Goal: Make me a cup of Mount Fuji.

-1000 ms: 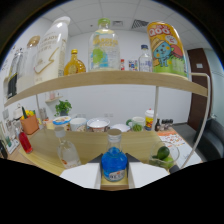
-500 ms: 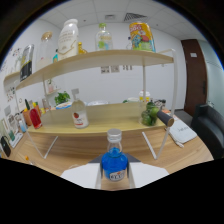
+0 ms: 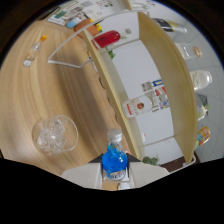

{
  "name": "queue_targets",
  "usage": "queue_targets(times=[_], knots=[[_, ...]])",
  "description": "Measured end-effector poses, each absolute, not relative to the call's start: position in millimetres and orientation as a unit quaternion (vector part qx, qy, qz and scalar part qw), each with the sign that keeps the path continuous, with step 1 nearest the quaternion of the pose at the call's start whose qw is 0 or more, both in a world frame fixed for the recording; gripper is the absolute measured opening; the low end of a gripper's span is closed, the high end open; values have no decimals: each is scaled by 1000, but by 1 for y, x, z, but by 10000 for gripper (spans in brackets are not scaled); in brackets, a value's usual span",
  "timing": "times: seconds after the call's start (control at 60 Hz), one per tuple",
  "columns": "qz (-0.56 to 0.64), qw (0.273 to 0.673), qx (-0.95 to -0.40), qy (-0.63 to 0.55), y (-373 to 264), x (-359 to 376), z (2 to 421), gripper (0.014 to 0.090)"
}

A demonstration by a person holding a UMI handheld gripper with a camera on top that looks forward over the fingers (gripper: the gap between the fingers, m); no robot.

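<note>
A small bottle of blue liquid (image 3: 114, 159) with a clear cap sits between my white fingers (image 3: 83, 174), and my gripper (image 3: 116, 173) is shut on it. The whole scene appears rolled on its side, so the bottle is held tipped over. A clear glass holding ice (image 3: 53, 135) stands on the wooden table (image 3: 65, 95), just ahead of the fingers and to the left of the bottle's cap. The bottle's mouth is beside the glass, not over it. I see no liquid pouring.
A wooden shelf (image 3: 155, 65) runs beyond the bottle, with a white bottle (image 3: 140, 106) under it and several bottles (image 3: 201, 80) on top. Farther off are a red bottle (image 3: 107, 38), a small clear bottle (image 3: 33, 52) and a wire rack (image 3: 70, 47).
The view has rolled about a quarter turn with the blue bottle still gripped. The glass with ice has come into view close on the left.
</note>
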State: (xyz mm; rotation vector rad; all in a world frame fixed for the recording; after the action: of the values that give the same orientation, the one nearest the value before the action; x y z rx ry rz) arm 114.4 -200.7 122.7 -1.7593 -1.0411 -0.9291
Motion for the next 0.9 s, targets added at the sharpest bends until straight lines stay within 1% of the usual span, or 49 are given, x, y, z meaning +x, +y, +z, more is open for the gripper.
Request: queue_targets(times=[0.1, 0.183, 0.267, 0.3, 0.383, 0.533, 0.6, 0.65, 0.733, 0.833, 0.867, 0.9], knots=[[-431, 388, -641, -503, -195, 113, 122, 363], [-482, 337, -583, -561, -195, 113, 121, 362], [-508, 297, -545, -597, -192, 117, 116, 360], [-515, 283, -539, -603, -195, 117, 115, 361], [-519, 264, -539, -609, -197, 120, 113, 360], [-510, 273, -545, -607, -196, 115, 111, 362], [-494, 293, -567, -590, -198, 115, 114, 363], [-467, 325, -594, -569, -200, 111, 120, 362], [-398, 408, -645, -509, -206, 99, 144, 364], [-276, 529, -684, -418, -213, 81, 183, 365], [-240, 556, -697, -385, -219, 82, 195, 365], [-203, 574, -711, -351, -223, 86, 203, 366]])
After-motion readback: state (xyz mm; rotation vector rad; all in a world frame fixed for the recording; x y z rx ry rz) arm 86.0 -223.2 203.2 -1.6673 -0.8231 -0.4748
